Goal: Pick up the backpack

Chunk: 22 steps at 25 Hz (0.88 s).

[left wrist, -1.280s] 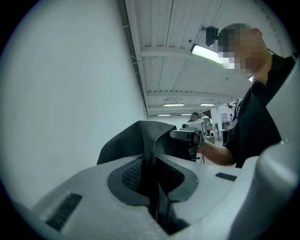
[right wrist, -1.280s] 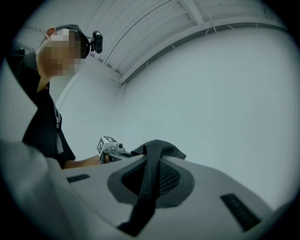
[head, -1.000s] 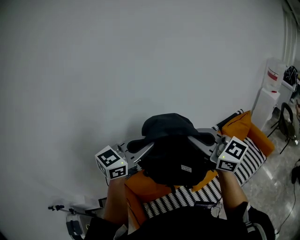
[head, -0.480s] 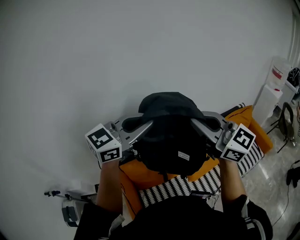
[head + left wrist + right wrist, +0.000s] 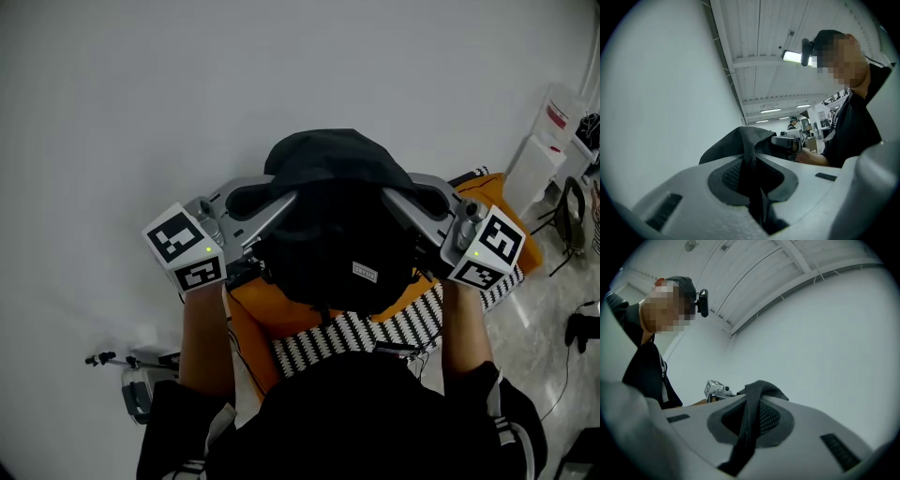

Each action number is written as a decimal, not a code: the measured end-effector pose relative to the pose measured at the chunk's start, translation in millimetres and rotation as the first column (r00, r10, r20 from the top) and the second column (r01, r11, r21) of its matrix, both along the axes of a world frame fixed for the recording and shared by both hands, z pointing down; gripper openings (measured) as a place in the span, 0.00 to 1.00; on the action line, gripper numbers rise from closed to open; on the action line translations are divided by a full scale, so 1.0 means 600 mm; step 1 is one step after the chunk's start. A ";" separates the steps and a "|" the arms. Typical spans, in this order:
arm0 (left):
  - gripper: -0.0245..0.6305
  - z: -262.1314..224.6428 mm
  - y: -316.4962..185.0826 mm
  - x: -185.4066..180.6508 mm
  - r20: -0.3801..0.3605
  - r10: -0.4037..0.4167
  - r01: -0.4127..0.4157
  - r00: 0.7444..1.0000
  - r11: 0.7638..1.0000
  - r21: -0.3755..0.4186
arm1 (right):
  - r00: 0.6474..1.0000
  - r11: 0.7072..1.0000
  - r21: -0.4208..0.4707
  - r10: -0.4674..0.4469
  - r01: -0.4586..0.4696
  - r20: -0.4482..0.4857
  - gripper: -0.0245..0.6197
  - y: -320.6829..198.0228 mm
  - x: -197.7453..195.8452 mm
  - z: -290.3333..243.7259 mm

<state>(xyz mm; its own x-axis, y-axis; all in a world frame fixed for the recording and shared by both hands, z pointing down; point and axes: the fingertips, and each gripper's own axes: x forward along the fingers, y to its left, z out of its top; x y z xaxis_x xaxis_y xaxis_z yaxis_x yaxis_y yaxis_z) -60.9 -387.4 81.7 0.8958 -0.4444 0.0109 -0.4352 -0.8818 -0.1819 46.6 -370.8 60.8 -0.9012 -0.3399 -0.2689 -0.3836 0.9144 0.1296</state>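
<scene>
A black backpack (image 5: 333,225) hangs in front of me, lifted between both grippers in the head view. My left gripper (image 5: 272,211) is shut on the backpack's left edge; in the left gripper view a fold of black fabric with a zipper (image 5: 752,173) is pinched between the pads. My right gripper (image 5: 398,208) is shut on the right edge, and the right gripper view shows a black zippered strip (image 5: 749,423) clamped between the jaws. A small white label (image 5: 365,272) faces up on the bag.
An orange cushion (image 5: 253,314) and a black-and-white striped cover (image 5: 328,339) lie below the bag. A white wall (image 5: 141,103) fills the background. White containers (image 5: 548,131) stand at the far right, with a dark chair (image 5: 568,216) beside them. A small device (image 5: 133,398) lies on the floor at lower left.
Both grippers have risen with the backpack, which now sits higher in the head view and further above the orange cushion. The grip on both edges is unchanged.
</scene>
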 end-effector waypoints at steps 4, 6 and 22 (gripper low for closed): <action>0.11 -0.003 0.001 0.012 -0.003 0.016 -0.016 1.000 1.000 0.001 | 1.000 1.000 0.007 0.011 -0.011 -0.001 0.09 0.002 0.011 -0.002; 0.11 -0.001 0.002 0.015 -0.005 0.024 -0.024 1.000 1.000 -0.001 | 1.000 1.000 0.009 0.018 -0.018 -0.002 0.09 0.005 0.013 0.000; 0.11 0.018 0.019 0.034 -0.040 0.090 -0.091 0.995 0.996 -0.021 | 0.997 0.998 -0.003 0.066 -0.067 -0.034 0.09 0.026 0.029 0.012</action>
<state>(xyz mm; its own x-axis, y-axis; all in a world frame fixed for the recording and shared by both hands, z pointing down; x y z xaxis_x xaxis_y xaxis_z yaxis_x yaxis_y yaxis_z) -40.5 -376.2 92.8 0.9322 -0.3615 -0.0153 -0.3598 -0.9216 -0.1457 63.9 -355.0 68.3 -0.8851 -0.4005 -0.2371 -0.4391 0.8875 0.1400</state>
